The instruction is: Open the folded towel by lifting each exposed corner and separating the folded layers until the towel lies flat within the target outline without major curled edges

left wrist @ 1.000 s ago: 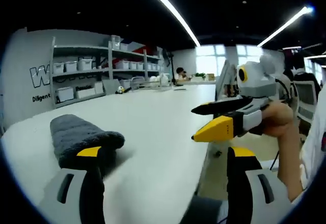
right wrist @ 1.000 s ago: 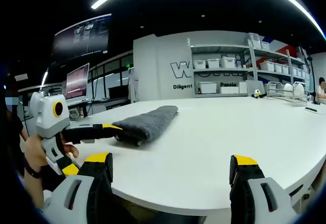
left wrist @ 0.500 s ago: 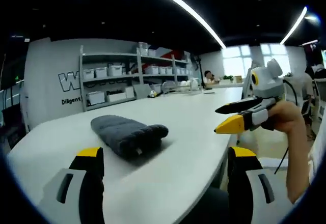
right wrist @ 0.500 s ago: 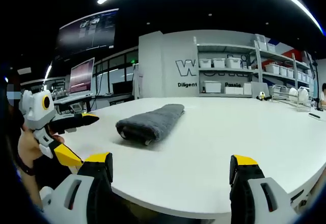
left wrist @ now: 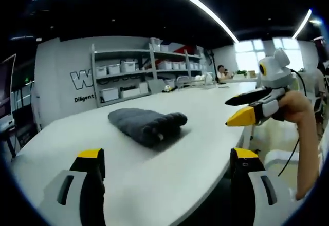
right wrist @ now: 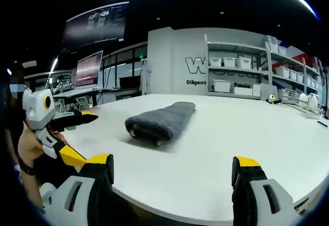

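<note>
One grey towel is seen, folded into a thick bundle and lying on one white desk. In the left gripper view it is placed ahead of the jaws and between their two yellow tips, nearer the left jaw's line, well apart from both. In the right gripper view the same towel lies ahead of the jaws, again nearer the left jaw than the right, with bare desk between it and the tips.

Two grippers are counted. The left gripper is held with its two jaws spread wide and nothing between them. The right gripper is likewise held with its jaws wide apart and empty. Neither is touching the towel.

In the left gripper view the right gripper is seen to the right of the jaws, held by a hand off the desk's edge, its black and yellow jaws parted slightly and pointed towards the towel. In the right gripper view the left gripper is seen to the left of the jaws, gripped by a hand, its jaws spread and aimed at the towel's near end.

One shelving unit holding several white bins is seen beyond the desk, against a wall with lettering. Two monitors are seen beyond the left jaw in the right gripper view.
</note>
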